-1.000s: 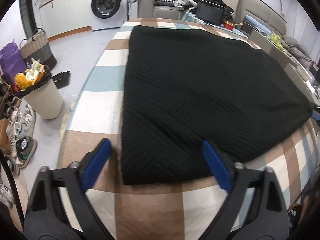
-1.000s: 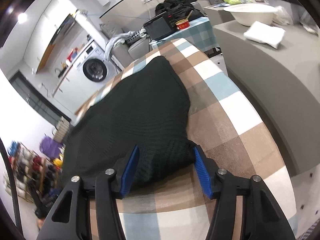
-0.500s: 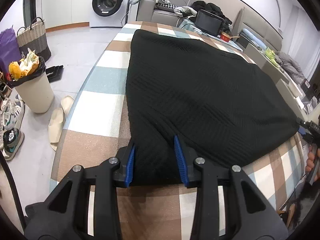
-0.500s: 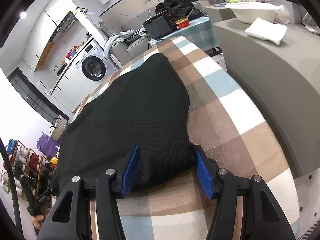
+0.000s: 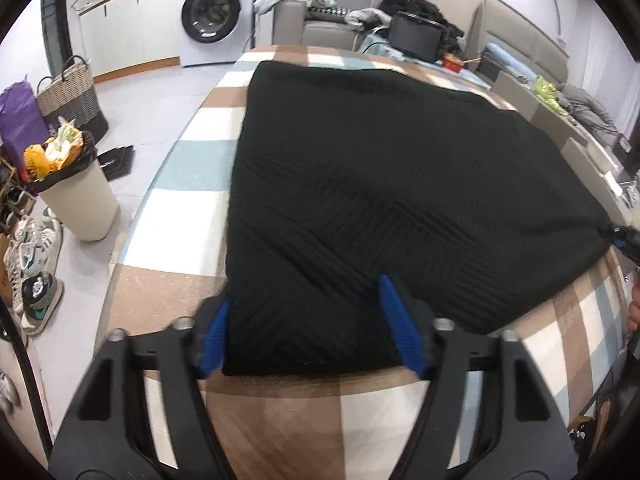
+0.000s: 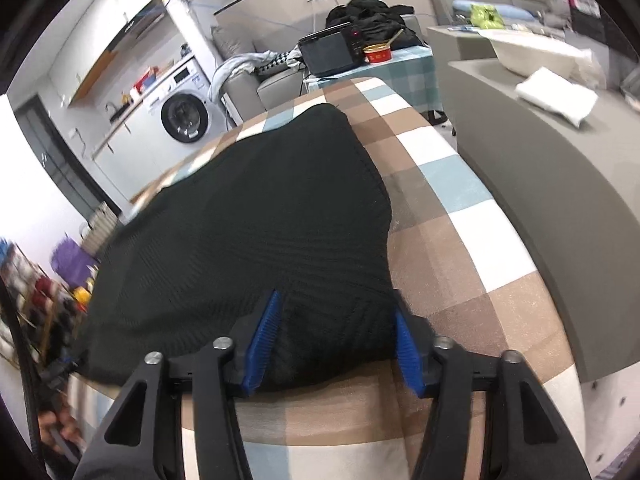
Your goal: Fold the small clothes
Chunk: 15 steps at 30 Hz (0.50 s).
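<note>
The left gripper [image 5: 312, 332], pinched narrow on the black ribbed knit garment's [image 5: 384, 184] near corner half a second ago, has just been opening; cloth lies between its jaws, released. The right gripper [image 6: 332, 340] has just been closing, clenched on the other corner. The garment lies flat on a checked brown, blue and white tablecloth [image 5: 192, 168]. Only the left view shows the full cream bin [image 5: 80, 208]; only the right shows the grey counter [image 6: 560, 208].

One black garment, two claws, one checked counter.
One black garment [image 5: 384, 184] lies on one checked counter [image 5: 188, 168], with one left claw [image 5: 310, 332] and one right claw [image 6: 336, 344]. Round about: one washing machine [image 5: 212, 12], one bin [image 5: 78, 204], one woven basket [image 5: 68, 96], one red bowl [image 6: 377, 54], one white folded cloth [image 6: 556, 96].
</note>
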Tool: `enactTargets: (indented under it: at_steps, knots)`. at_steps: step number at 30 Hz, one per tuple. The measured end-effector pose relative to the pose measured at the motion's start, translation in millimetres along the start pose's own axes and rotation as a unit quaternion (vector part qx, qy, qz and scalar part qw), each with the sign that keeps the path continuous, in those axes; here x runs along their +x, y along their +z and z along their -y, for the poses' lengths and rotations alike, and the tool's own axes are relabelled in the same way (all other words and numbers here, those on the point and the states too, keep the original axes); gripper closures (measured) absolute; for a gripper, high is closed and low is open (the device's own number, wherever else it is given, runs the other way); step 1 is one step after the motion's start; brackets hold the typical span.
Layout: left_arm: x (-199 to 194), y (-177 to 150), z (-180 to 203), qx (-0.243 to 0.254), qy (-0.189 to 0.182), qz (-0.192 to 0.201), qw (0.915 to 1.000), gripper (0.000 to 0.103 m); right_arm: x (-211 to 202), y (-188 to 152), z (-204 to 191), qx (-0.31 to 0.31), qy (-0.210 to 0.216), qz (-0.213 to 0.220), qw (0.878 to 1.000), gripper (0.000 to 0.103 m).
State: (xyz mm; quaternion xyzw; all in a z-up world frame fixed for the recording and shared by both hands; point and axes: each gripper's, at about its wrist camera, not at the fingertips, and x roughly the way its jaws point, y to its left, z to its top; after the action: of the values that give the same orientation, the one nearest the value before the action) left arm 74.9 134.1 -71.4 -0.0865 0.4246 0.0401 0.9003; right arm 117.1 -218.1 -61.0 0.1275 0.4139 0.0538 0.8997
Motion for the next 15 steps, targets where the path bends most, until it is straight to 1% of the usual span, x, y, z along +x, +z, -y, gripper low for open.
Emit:
enactTargets:
  at_steps: [1,2,3,4,5,8,15]
  knots:
    - [0.6,0.6,0.0,-0.001,0.0,0.001,1.0,0.052,0.4,-0.4,-0.2,-0.006,-0.002,0.0,1.0,0.068]
    - [-0.2,0.8,-0.3,0.0,0.0,0.003,1.0,0.064,0.3,-0.7,-0.5,-0.011,0.003,-0.001,1.0,0.07]
    - [-1.6,1.5,-0.8,0.002,0.0,0.005,1.0,0.069,0.5,-1.1,-0.9,-0.016,0.004,-0.002,1.0,0.074]
    - [-3.0,1.9,-1.3,0.005,0.004,0.006,1.0,0.078,0.9,-1.8,-2.6,-0.025,0.002,-0.006,1.0,0.077]
    - [-3.9,2.3,-2.8,0.01,0.006,0.006,0.9999,0.081,1.2,-3.2,-4.8,-0.034,0.0,-0.011,0.999,0.078]
    - [-7.8,0.7,-9.4,0.011,0.001,0.004,0.9999,0.084,0.8,-10.7,-15.6,-0.067,-0.015,-0.029,0.997,0.08]
    - [-30.4,-22.7,-16.7,0.039,0.007,-0.004,0.9992,0.084,-18.9,-35.4,-27.8,-0.121,-0.025,-0.062,0.99,0.08]
